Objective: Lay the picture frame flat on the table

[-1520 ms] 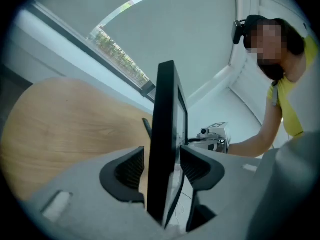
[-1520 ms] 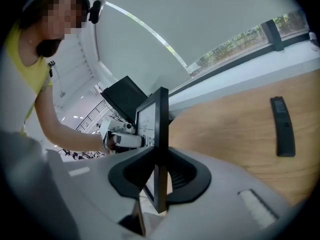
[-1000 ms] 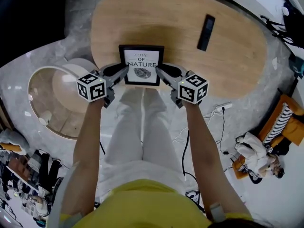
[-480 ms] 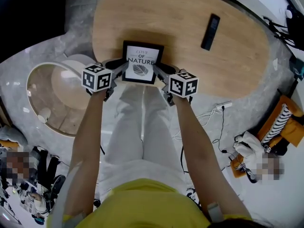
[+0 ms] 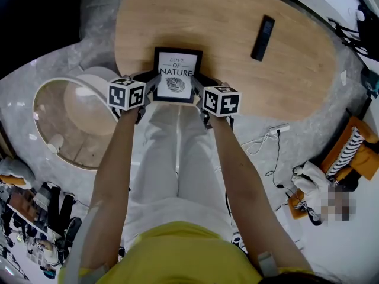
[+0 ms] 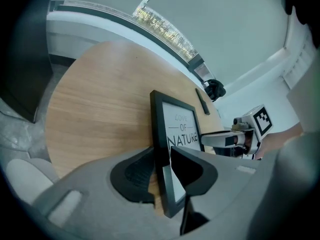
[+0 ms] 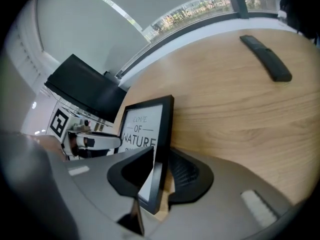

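Observation:
The black picture frame [image 5: 176, 76] with the "LOVE OF NATURE" print lies face up at the near edge of the oval wooden table [image 5: 225, 16]. My left gripper [image 5: 150, 85] has the frame's left edge between its jaws, and my right gripper [image 5: 199, 85] has the right edge. Both pairs of jaws are opening. In the left gripper view the frame [image 6: 182, 129] stands between the jaws of the left gripper [image 6: 162, 156], one jaw behind it towards the tabletop. The right gripper view shows the frame [image 7: 142, 126] the same way in the right gripper [image 7: 161, 156].
A black remote control [image 5: 262, 38] lies on the table at the far right. A round glass side table [image 5: 65, 123] stands on the floor to the left. Cables [image 5: 269, 138] trail over the floor to the right. The person's legs are below the table edge.
Both grippers have come closer together and moved slightly forward. The frame has shifted a little farther onto the table and its face has turned more towards the head camera.

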Tool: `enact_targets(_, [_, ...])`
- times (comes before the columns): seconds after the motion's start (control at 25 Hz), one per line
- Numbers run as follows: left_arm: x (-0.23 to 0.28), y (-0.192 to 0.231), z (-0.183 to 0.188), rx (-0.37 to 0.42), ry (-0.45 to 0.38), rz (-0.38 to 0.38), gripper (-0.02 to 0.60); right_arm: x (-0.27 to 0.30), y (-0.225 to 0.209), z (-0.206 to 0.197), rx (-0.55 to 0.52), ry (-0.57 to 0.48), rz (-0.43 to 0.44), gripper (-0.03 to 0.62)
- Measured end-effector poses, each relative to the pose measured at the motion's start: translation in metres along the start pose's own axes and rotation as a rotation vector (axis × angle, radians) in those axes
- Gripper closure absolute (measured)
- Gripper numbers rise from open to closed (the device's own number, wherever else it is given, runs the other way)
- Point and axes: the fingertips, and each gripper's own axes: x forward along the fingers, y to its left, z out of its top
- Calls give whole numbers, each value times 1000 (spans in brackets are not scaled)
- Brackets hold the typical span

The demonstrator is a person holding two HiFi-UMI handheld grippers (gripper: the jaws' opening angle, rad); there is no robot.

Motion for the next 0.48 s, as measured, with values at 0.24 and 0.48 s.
enact_targets(0.24, [-1, 8, -5, 13, -3, 124, 421, -4, -7, -6, -48, 9, -141, 436])
enact_targets(0.48, [-34, 6, -7, -5, -67, 226, 403, -33, 1, -15, -48, 2, -209, 500])
